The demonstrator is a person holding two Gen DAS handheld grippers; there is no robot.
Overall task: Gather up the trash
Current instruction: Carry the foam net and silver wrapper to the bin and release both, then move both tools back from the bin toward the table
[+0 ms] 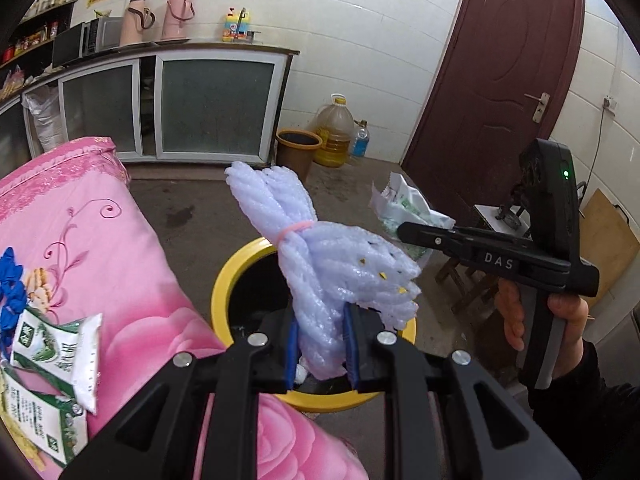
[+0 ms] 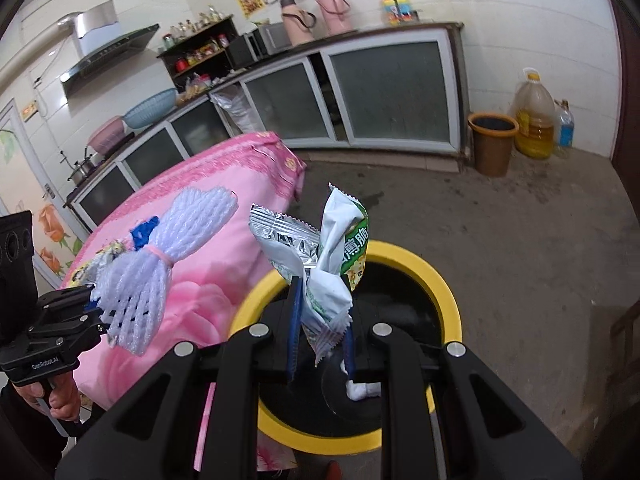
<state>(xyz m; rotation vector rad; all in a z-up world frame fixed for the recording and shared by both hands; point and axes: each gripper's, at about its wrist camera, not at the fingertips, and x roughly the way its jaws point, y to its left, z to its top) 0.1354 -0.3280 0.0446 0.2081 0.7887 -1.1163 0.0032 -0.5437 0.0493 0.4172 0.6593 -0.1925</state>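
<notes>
My left gripper (image 1: 320, 350) is shut on a white foam net sleeve (image 1: 332, 256) tied with a pink band, held above the yellow-rimmed black bin (image 1: 224, 292). It also shows in the right wrist view (image 2: 152, 272). My right gripper (image 2: 322, 332) is shut on a crumpled green-and-white snack wrapper (image 2: 328, 264), held over the bin (image 2: 448, 292). In the left wrist view the right gripper (image 1: 404, 230) holds the wrapper (image 1: 404, 204) right of the bin. A white scrap (image 2: 362, 391) lies inside the bin.
A pink flowered cloth (image 1: 120, 264) covers the surface to the left, with green-and-white wrappers (image 1: 56, 356) and a blue item (image 1: 10, 292) on it. A brown bucket (image 1: 298, 152), oil jug (image 1: 335, 130) and cabinets (image 1: 216, 108) stand behind. A wooden stool (image 1: 468, 284) is at the right.
</notes>
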